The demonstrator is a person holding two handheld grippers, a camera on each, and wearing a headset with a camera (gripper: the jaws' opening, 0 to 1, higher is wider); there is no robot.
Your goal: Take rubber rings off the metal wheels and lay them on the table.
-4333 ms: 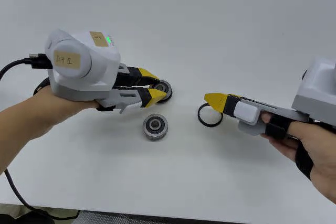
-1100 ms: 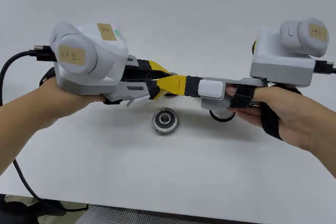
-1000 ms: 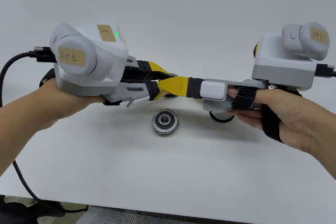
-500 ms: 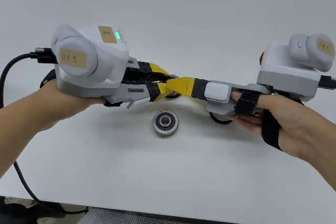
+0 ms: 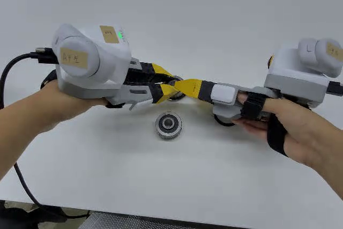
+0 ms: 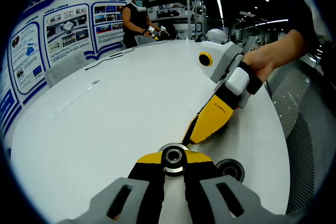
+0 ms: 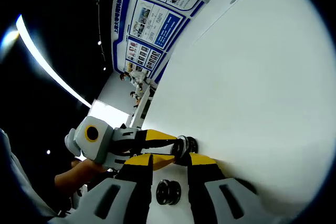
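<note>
My left gripper (image 5: 162, 89) is shut on a metal wheel (image 5: 174, 90) and holds it above the white table (image 5: 177, 186). The left gripper view has the wheel (image 6: 174, 159) between the yellow jaws. My right gripper (image 5: 180, 86) reaches in from the right, and its tips pinch the black rubber ring at that wheel's rim (image 6: 185, 142). In the right gripper view the wheel (image 7: 184, 145) sits just past the jaw tips. A second wheel (image 5: 169, 125) lies flat on the table below both grippers. A loose rubber ring (image 5: 220, 122) lies under the right gripper's body, partly hidden.
A black cable (image 5: 13, 65) runs from the left gripper off the table's left side. Bare table stretches behind and in front of the wheels. A person (image 6: 137, 11) stands far off by poster boards in the left gripper view.
Over the last second the right gripper has drawn back to the right and sunk slightly, its tip still at the held wheel. The left gripper and the table wheel have stayed put.
</note>
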